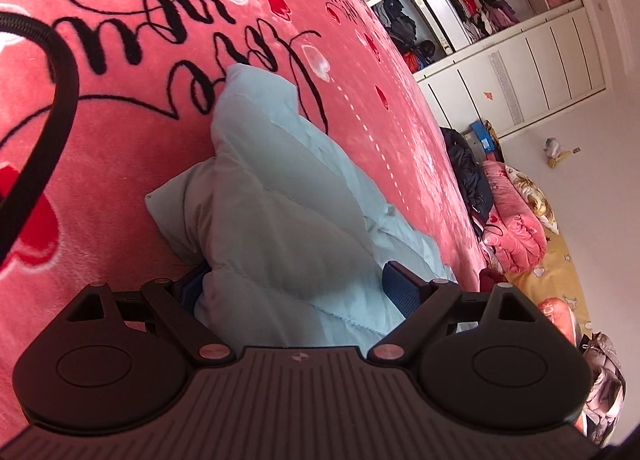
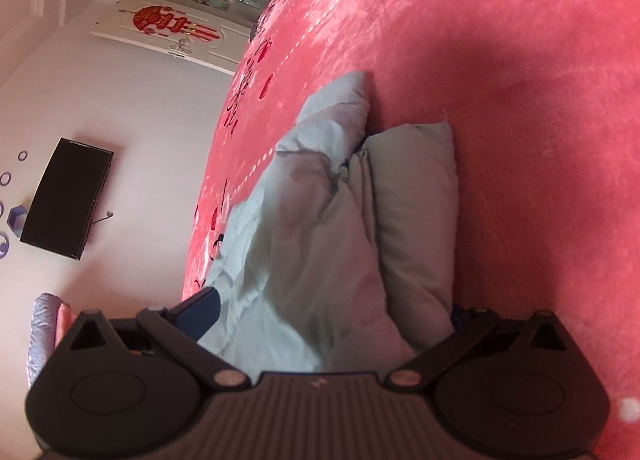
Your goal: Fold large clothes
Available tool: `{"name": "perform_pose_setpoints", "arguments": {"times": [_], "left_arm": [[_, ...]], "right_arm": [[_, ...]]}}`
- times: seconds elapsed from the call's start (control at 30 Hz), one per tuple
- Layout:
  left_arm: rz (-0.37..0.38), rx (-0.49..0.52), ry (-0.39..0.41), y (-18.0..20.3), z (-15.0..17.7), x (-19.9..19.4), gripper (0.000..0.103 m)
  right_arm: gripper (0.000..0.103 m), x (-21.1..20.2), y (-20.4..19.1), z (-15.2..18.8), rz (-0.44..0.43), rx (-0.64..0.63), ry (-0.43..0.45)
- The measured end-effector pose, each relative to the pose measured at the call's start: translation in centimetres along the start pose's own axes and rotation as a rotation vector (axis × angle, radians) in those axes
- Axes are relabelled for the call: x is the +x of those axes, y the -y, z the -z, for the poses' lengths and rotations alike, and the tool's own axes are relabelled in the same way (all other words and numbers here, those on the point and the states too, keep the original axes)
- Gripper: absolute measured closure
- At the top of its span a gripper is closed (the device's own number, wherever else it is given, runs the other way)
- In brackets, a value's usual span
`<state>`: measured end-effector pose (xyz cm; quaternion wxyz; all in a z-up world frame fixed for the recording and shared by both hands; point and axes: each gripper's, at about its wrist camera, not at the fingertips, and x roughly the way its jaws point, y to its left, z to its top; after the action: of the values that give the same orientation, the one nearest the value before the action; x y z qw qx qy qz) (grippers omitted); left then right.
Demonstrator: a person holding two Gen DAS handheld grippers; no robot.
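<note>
On the bed: pale blue quilted padded garment (image 1: 280, 196), bunched on the red plush blanket (image 1: 120, 148).
Left gripper (image 1: 298, 280): pinching the garment.
Right gripper (image 2: 332, 308): likewise clamped on it.
Nearby: open wardrobe (image 1: 472, 16); black wall-mounted screen (image 2: 66, 198).

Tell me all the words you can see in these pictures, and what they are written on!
"Love you": big black cursive on the pink blanket, seen upside down; my best reading.
"UCK": end of a word on an orange cushion; the start is hidden.
More black writing further along the blanket: too small to read.
Red ornament on the white door: no letters I can make out.
Light blue padded garment: no words.
</note>
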<state>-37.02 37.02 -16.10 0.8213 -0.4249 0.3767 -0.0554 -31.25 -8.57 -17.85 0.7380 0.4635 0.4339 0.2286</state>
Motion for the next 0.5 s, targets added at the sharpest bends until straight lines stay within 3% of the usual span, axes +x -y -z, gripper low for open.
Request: {"name": "perform_pose_setpoints", "arguments": {"times": [0.3, 0.37, 0.5], "left_arm": [[0.0, 0.034, 0.004, 0.4, -0.1, 0.3, 0.0], [-0.005, 0.029, 0.013, 0.2, -0.2, 0.1, 0.012], [0.004, 0.001, 0.035, -0.3, -0.3, -0.4, 0.036]], "right_arm": [[0.004, 0.9, -1.0, 0.2, 0.048, -0.008, 0.01], [0.008, 1.3, -1.5, 0.3, 0.064, -0.008, 0.0], [0.034, 2.3, -3.3, 0.3, 0.164, -0.052, -0.018]]}}
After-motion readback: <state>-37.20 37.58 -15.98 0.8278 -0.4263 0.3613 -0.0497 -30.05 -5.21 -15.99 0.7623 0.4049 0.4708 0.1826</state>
